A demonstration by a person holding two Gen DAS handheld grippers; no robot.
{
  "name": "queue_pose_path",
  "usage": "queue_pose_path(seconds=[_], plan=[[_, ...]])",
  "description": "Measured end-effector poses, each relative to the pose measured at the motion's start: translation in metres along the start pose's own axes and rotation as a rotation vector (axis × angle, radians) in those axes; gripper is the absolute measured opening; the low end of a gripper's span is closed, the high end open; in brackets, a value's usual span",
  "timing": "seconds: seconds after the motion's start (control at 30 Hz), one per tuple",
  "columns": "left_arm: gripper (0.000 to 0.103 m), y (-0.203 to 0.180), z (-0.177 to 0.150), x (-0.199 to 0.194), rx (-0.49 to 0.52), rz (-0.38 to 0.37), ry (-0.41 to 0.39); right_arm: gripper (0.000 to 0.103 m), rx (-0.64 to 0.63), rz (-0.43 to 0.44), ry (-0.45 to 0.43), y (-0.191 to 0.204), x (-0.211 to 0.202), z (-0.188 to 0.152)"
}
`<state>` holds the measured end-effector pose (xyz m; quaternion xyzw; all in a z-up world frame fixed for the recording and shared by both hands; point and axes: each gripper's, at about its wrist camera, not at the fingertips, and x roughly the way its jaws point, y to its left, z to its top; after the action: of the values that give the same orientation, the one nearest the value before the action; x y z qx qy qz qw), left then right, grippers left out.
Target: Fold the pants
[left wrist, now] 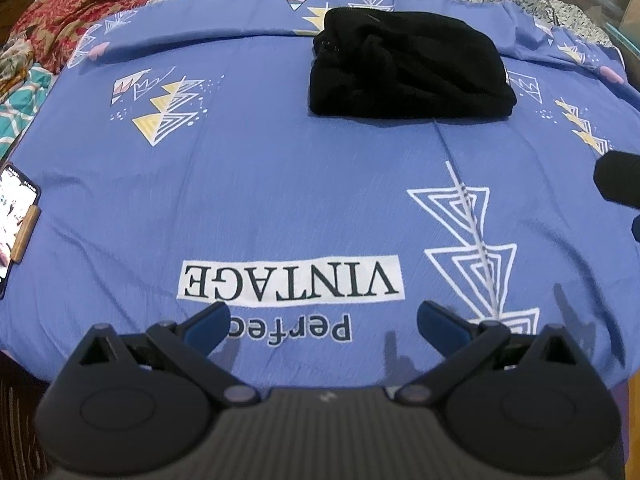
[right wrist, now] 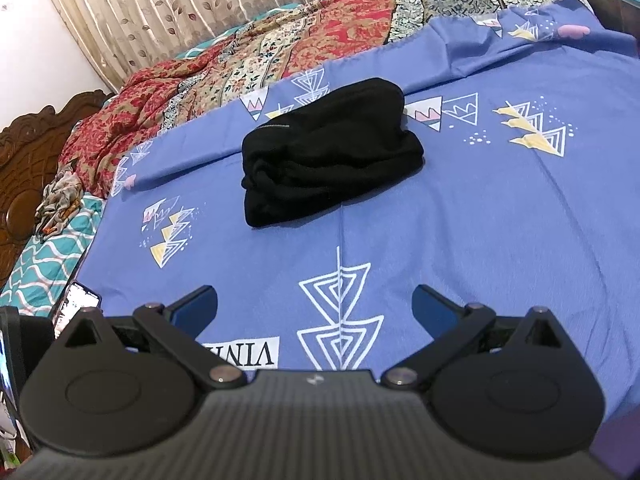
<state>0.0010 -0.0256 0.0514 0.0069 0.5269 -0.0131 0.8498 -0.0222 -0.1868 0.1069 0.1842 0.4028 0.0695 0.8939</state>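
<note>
Black pants [left wrist: 408, 68] lie folded into a compact bundle on the blue printed bedsheet [left wrist: 280, 184], far from both grippers. In the right wrist view the pants [right wrist: 328, 152] sit mid-bed, with a zipper showing at their upper left edge. My left gripper [left wrist: 324, 324] is open over the near edge of the sheet, with nothing between its blue-padded fingers. My right gripper [right wrist: 316, 308] is open too and holds nothing, hovering above the white triangle print. The right gripper's dark body [left wrist: 618, 182] shows at the right edge of the left wrist view.
A phone [left wrist: 16, 220] with a lit screen lies at the sheet's left edge. Crumpled red patterned bedding [right wrist: 248, 68] is heaped along the far side. A teal patterned cover [right wrist: 44, 264] and a carved wooden headboard [right wrist: 24, 152] stand at the left.
</note>
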Motion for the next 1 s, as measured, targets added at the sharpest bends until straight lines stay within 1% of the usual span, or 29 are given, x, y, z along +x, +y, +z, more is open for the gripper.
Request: queue_pose_path(seconds=[0.23,0.43,0.57,0.67,0.9,1.0], plan=[[0.103,0.005,-0.006,0.005,-0.008,0.003,0.021,0.103,-0.007,-0.003,0.018,0.001,0.004,-0.003],[0.103,0.017,-0.008,0.010,-0.031,0.022,0.040,0.103,-0.070,-0.074,0.036,0.008,0.010,-0.007],[0.103,0.020,-0.009,0.011,-0.036,0.042,0.041,0.103,-0.082,-0.099,0.044,0.007,0.013,-0.009],[0.103,0.021,-0.009,0.012,-0.036,0.050,0.048,0.103,-0.091,-0.124,0.053,0.006,0.016,-0.009],[0.103,0.020,-0.010,0.014,-0.028,0.065,0.057,0.103,-0.177,-0.202,0.052,0.011,0.021,-0.010],[0.103,0.019,-0.009,0.014,-0.022,0.069,0.058,0.103,-0.190,-0.223,0.055,0.011,0.024,-0.010]])
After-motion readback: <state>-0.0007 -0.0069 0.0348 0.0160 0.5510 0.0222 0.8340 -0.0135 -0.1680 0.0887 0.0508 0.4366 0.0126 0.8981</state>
